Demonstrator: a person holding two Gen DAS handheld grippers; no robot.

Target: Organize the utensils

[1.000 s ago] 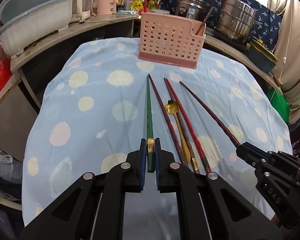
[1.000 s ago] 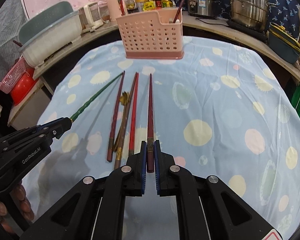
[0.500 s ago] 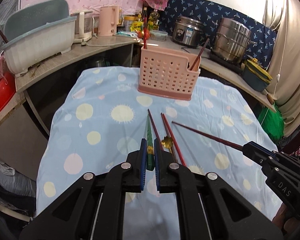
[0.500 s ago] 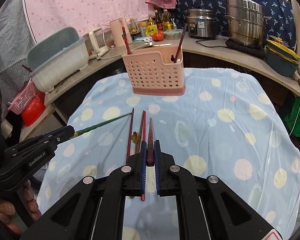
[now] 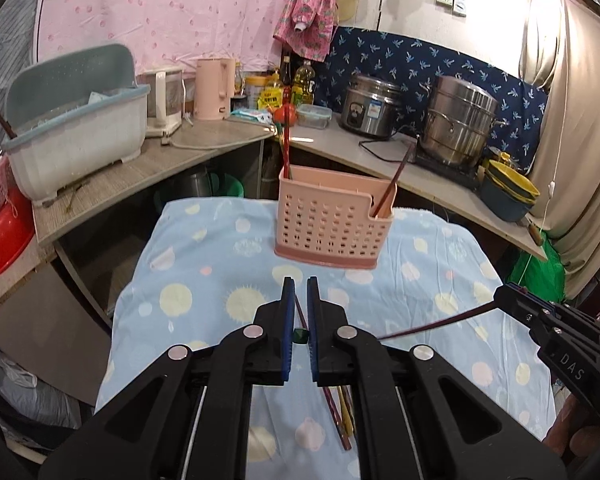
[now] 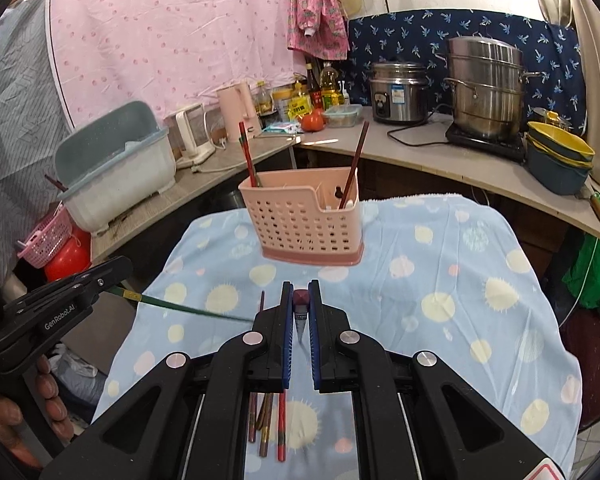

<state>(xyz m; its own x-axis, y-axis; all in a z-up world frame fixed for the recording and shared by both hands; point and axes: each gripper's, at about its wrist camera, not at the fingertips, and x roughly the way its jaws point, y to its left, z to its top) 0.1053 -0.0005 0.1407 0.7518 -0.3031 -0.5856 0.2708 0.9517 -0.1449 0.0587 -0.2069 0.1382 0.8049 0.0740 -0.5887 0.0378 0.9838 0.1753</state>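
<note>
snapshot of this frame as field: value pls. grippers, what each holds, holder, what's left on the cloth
left gripper: shut on green chopstick, thick end between the pads
right gripper: shut on dark red chopstick, thick end between the pads
both chopsticks: lifted clear of the cloth
pink holder: upright at far end of blue dotted cloth, chopsticks standing in it at both ends
left on cloth: loose utensils lying below the grippers, partly hidden; count unclear
</note>
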